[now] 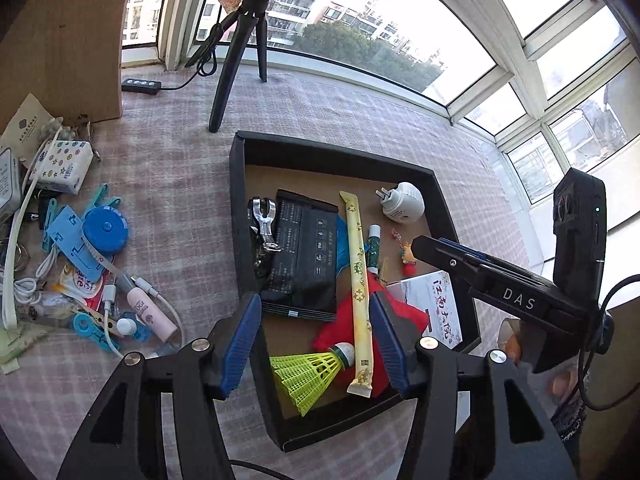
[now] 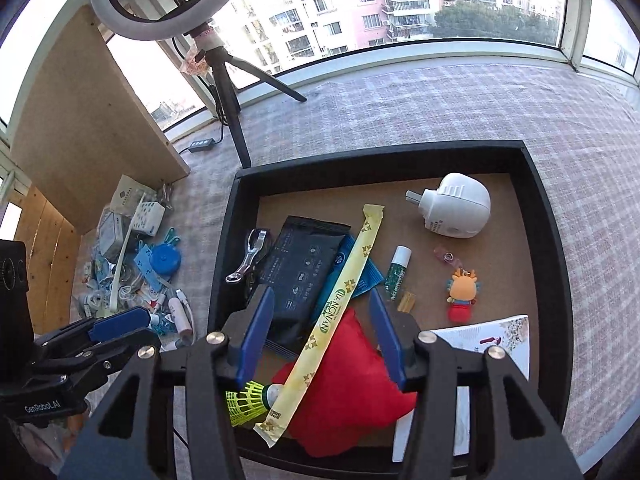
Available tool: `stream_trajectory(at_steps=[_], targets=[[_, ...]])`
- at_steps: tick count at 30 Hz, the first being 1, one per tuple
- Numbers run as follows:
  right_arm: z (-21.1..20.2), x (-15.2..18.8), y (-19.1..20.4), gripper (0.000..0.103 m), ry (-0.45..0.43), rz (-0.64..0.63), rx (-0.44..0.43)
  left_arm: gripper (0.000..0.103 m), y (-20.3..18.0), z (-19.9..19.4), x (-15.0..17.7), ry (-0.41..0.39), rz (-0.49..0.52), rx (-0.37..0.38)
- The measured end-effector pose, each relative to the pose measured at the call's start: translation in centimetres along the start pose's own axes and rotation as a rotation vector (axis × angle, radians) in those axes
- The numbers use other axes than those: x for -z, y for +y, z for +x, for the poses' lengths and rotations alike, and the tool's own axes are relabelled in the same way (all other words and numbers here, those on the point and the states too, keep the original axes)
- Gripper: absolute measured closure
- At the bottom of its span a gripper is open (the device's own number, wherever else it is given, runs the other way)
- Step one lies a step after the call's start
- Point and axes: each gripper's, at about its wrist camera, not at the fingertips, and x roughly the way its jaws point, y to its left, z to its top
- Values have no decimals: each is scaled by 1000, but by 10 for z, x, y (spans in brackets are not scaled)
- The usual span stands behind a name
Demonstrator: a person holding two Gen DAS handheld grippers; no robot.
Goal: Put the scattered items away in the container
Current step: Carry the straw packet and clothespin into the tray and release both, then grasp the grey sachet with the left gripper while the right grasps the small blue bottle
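The black box [image 1: 336, 156] [image 2: 380, 156] with a brown floor holds a black packet [image 2: 300, 276], a long yellow stick packet [image 1: 358, 280] [image 2: 336, 312], a red pouch [image 2: 352, 384], a yellow shuttlecock [image 1: 312, 372], a white plug [image 2: 460, 208], a lip balm [image 2: 398, 268] and a toy keychain [image 2: 462, 292]. My left gripper [image 1: 314, 320] hangs open over the box's near end, nothing between its pads. My right gripper [image 2: 320, 312] is open above the stick packet and pouch. Scattered items lie left of the box: a blue tape measure [image 1: 106, 230], a pink tube [image 1: 150, 312], cables and pegs.
A black tripod [image 1: 240, 52] carrying a ring light [image 2: 168, 0] stands behind the box on the checked cloth. A wooden board [image 1: 68, 40] leans at the far left by a tissue pack [image 1: 62, 166]. A white booklet [image 1: 436, 300] lies in the box's near right corner. Windows ring the back.
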Motion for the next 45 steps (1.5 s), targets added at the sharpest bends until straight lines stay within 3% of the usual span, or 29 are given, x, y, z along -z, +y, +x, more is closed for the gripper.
stream_trajectory(at_steps=[14,21,25,29,38,45], targets=[[30,21,108,54,61,-260,-84,50,130,-76,57,-30,-80,-145],[58,41,152,54,119,-347,-107,44,164,-70,107,58,-122,-236],[76,51,173,54,156,-379,-106,41,166,-46,137,126,-210,-225],[93,60,194,54,180,-429,-92,39,154,-22,150,145,-243,-226],[127,63,212,54,206,-460,-57,33,135,7,157,147,-192,-368],[140,63,217,54,191,-475,-25,32,123,14,159,132,-154,-411]])
